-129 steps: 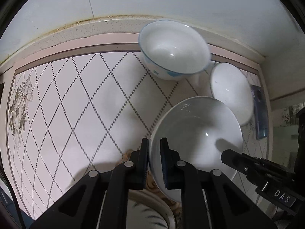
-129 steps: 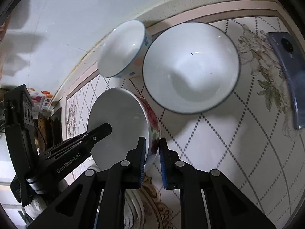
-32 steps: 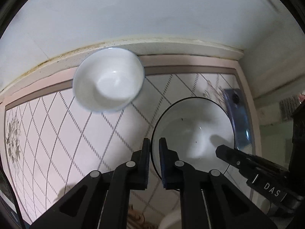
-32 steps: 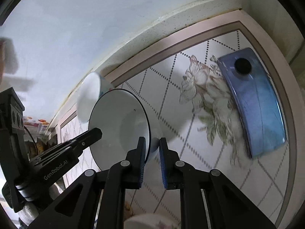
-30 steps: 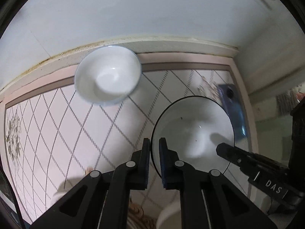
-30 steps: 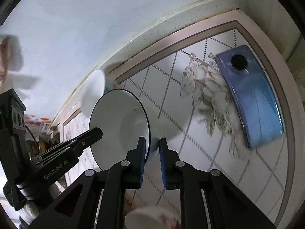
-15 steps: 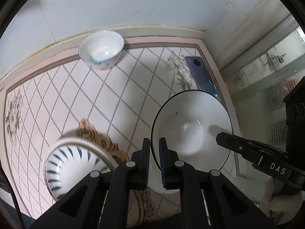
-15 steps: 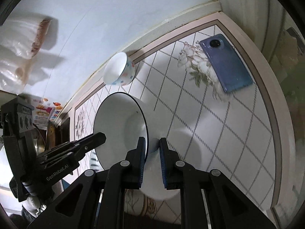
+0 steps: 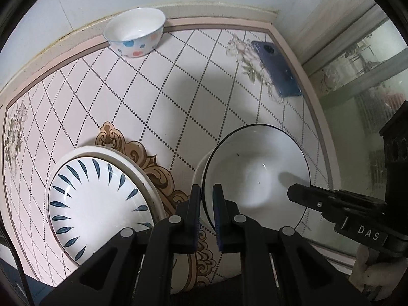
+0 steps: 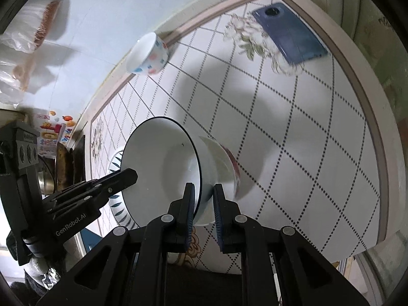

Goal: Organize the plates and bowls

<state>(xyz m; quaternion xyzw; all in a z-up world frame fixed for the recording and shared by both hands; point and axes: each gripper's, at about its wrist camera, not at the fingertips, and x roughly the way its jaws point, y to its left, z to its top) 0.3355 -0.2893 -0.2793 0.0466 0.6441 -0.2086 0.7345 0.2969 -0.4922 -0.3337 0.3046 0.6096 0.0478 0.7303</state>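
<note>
A white bowl with a thin dark rim (image 9: 255, 176) hangs tilted over the table, held from two sides. My left gripper (image 9: 206, 187) is shut on its left rim. My right gripper (image 10: 204, 186) is shut on the opposite rim, where the same bowl (image 10: 163, 168) shows its inside. Just under it sits a white bowl with red flowers (image 10: 227, 160); I cannot tell whether the two touch. A stack of plates with blue leaf strokes (image 9: 99, 199) lies at the front left. A small bowl with blue and red dots (image 9: 135, 35) stands by the back wall.
A blue phone (image 9: 276, 68) lies near the table's back right corner. The patterned table top (image 9: 153, 97) ends at a wall behind and a glass panel (image 9: 362, 81) on the right. Plastic bags (image 10: 23, 51) hang on the wall at the left.
Both grippers have carried the dark-rimmed bowl away from the back wall towards the front. The plate stack and the flowered bowl have come into view; the dotted bowl and phone look farther off.
</note>
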